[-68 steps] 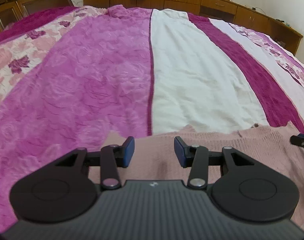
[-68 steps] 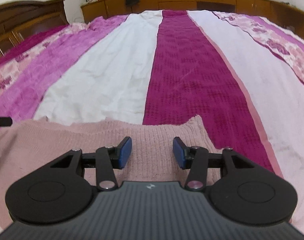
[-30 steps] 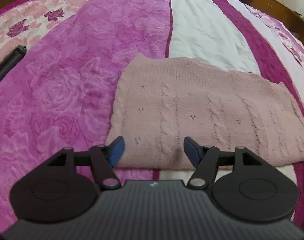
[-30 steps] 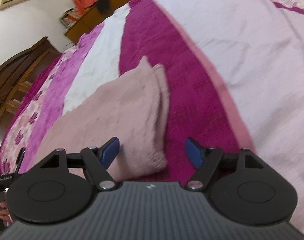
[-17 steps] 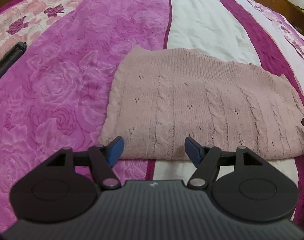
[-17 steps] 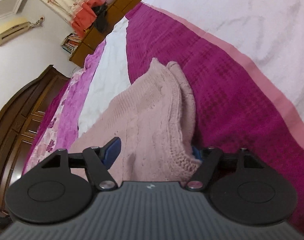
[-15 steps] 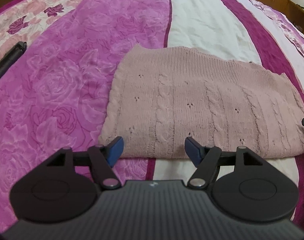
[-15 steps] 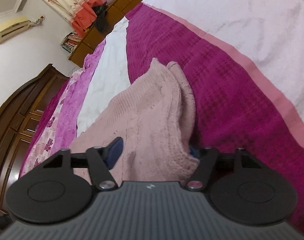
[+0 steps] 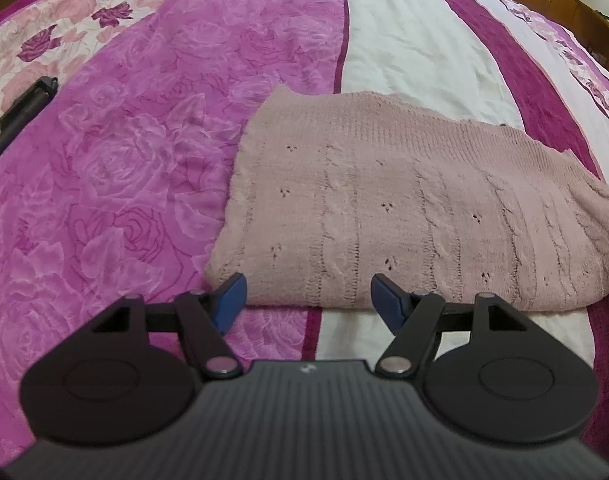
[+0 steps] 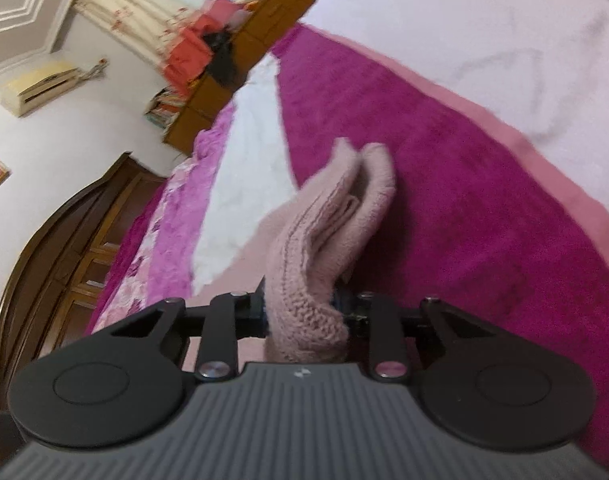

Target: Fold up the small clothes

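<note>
Left wrist view: striped pink bedspread (image 9: 144, 160), left gripper (image 9: 306, 298) agape; right gripper (image 10: 304, 316) closing on sweater (image 9: 404, 208).

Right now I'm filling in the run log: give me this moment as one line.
step: fold in progress | right gripper: closing on pink knitted sweater end | left gripper: open at near edge, nothing gripped | surface: striped bedspread

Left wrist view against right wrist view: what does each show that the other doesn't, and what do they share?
Only the left wrist view shows the pink knitted sweater laid out flat and folded, its cable pattern visible, the left tongs open just short of its near edge, and a black object at the far left. Only the right wrist view shows the right tongs closing on a bunched sweater edge, plus the wall air conditioner and wooden headboard. Both show the sweater on the striped bedspread.
</note>
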`<control>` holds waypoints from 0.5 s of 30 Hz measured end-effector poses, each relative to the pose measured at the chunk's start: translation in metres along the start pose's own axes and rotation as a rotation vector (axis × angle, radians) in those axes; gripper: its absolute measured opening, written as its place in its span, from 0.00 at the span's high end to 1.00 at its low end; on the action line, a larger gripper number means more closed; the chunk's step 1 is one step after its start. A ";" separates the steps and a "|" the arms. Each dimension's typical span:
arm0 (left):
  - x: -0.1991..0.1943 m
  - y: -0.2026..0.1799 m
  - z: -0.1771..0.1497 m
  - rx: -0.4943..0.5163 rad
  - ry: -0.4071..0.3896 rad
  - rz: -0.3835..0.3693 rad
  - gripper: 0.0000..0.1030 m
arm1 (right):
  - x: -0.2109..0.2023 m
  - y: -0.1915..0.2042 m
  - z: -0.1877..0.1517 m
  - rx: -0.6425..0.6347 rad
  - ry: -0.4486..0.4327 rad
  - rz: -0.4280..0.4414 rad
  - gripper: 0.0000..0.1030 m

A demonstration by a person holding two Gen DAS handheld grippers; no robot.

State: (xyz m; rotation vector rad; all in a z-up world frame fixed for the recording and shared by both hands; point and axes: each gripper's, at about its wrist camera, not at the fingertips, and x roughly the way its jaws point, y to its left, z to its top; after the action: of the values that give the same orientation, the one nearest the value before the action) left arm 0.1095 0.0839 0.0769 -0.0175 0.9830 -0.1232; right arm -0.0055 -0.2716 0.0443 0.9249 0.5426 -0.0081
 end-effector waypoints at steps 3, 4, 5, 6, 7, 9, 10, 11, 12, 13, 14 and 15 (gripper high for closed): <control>-0.004 0.005 0.005 0.005 -0.004 0.011 0.32 | 0.002 0.020 0.004 -0.043 0.004 0.023 0.70; -0.005 0.008 0.008 0.006 -0.007 0.018 0.32 | 0.002 0.027 0.005 -0.069 0.001 0.027 0.70; -0.007 0.010 0.011 0.008 -0.010 0.023 0.32 | 0.001 0.035 0.006 -0.092 -0.001 0.031 0.70; -0.009 0.014 0.014 0.007 -0.016 0.031 0.32 | 0.001 0.043 0.007 -0.116 -0.001 0.033 0.70; -0.011 0.016 0.016 0.007 -0.020 0.036 0.32 | 0.002 0.051 0.008 -0.135 0.001 0.035 0.70; -0.015 0.022 0.022 0.009 -0.030 0.047 0.32 | 0.004 0.066 0.010 -0.160 0.009 0.044 0.71; -0.018 0.025 0.025 0.014 -0.035 0.053 0.32 | 0.005 0.074 0.010 -0.173 0.013 0.047 0.71; -0.019 0.027 0.027 0.019 -0.040 0.059 0.32 | 0.007 0.082 0.011 -0.186 0.015 0.053 0.71; -0.021 0.029 0.029 0.024 -0.043 0.064 0.32 | 0.008 0.091 0.011 -0.202 0.018 0.062 0.71; -0.022 0.032 0.031 0.029 -0.046 0.069 0.32 | 0.010 0.101 0.012 -0.217 0.020 0.072 0.71; -0.023 0.033 0.033 0.031 -0.048 0.073 0.32 | 0.012 0.112 0.012 -0.233 0.021 0.084 0.71; -0.024 0.036 0.035 0.030 -0.050 0.078 0.32 | 0.014 0.123 0.012 -0.248 0.024 0.096 0.71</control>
State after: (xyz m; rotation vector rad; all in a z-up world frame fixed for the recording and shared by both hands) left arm 0.1288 0.1211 0.1131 0.0453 0.9306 -0.0657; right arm 0.0401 -0.2021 0.1366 0.7084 0.5082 0.1537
